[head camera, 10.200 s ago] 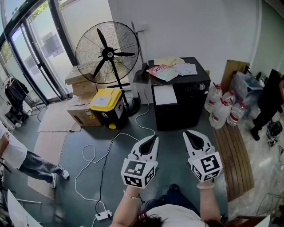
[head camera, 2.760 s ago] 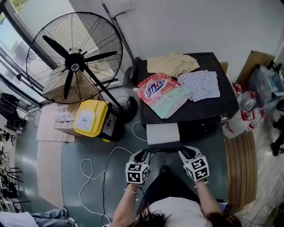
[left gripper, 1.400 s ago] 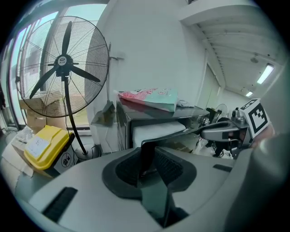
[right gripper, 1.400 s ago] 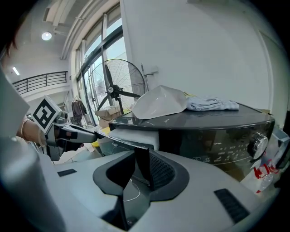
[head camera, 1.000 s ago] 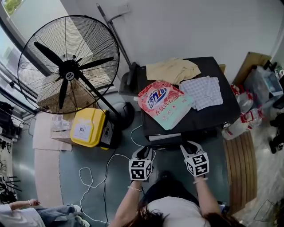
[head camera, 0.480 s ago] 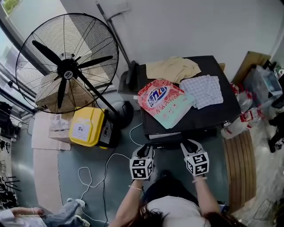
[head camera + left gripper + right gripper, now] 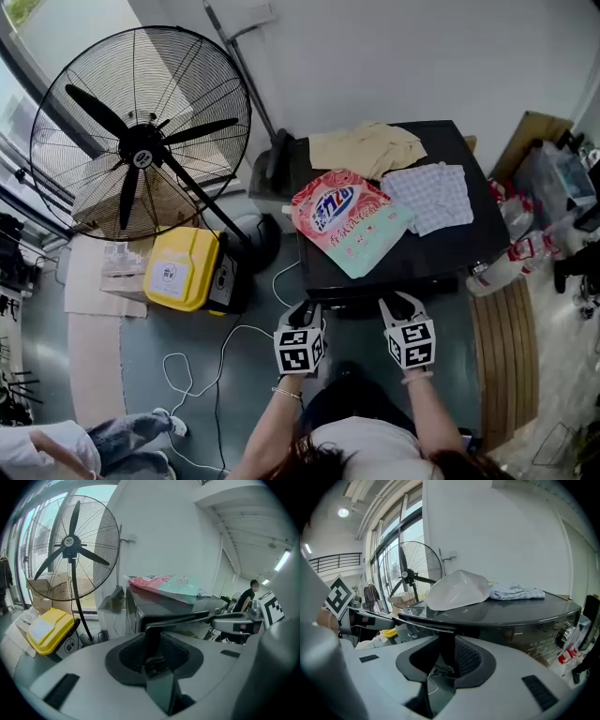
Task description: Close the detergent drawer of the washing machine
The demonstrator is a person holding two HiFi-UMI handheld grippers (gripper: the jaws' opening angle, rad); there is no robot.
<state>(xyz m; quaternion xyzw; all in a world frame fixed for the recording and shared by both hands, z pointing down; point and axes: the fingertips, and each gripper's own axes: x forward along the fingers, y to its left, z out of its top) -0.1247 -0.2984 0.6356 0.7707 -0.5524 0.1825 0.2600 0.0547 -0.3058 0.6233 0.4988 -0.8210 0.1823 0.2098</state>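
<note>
The black washing machine [image 7: 450,246] stands right in front of me, with a pink detergent bag [image 7: 349,220] and two cloths on its lid. Its detergent drawer [image 7: 345,302] sits at the front left; only its dark front edge shows, level with the machine's face, and no white tray is visible. My left gripper [image 7: 305,307] has its tips against that front edge, jaws shut and holding nothing. My right gripper [image 7: 397,300] is a hand's width to the right on the same edge, also shut and empty. In the left gripper view the dark front panel [image 7: 180,618] runs just beyond the left gripper [image 7: 152,639].
A big floor fan [image 7: 141,141] and a yellow box [image 7: 178,267] stand to the left. A white cable [image 7: 225,356] trails over the floor by my left arm. Bottles [image 7: 511,258] and a wooden board [image 7: 502,356] are to the right. A person [image 7: 56,450] is at lower left.
The white drawer tray that stuck out of the machine's front has slid in: wide earlier, a thin sliver half a second ago, gone now. Both grippers followed it to the machine's front.
</note>
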